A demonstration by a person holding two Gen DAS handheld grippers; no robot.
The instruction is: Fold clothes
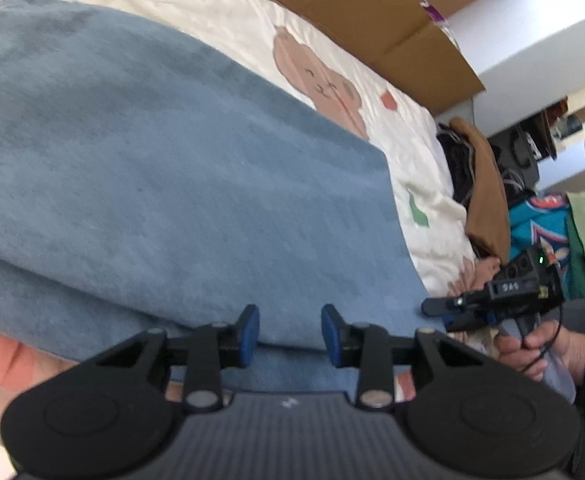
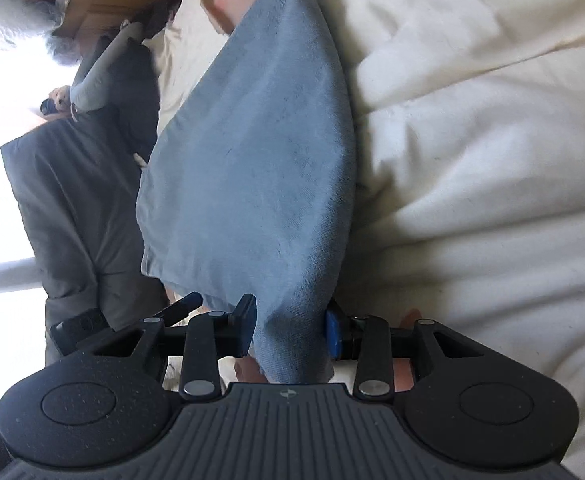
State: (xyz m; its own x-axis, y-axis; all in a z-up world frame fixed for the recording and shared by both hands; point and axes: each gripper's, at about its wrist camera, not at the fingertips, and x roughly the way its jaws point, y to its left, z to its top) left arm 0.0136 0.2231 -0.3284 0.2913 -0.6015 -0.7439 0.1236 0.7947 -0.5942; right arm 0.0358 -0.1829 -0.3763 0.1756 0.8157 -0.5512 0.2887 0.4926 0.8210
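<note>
The blue cloth point(image 1: 180, 184) lies doubled over near the bed point(image 2: 472, 160) edge. The right gripper point(image 2: 290, 330) pinches its corner; the left gripper point(image 1: 290, 336) is spread. More folds look likely.

Bear-print cream bedspread point(image 1: 252, 28), cardboard box point(image 1: 372, 12) behind.

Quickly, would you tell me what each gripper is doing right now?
Left gripper: open, jaws apart at the blue garment.
Right gripper: shut on the blue garment.
</note>
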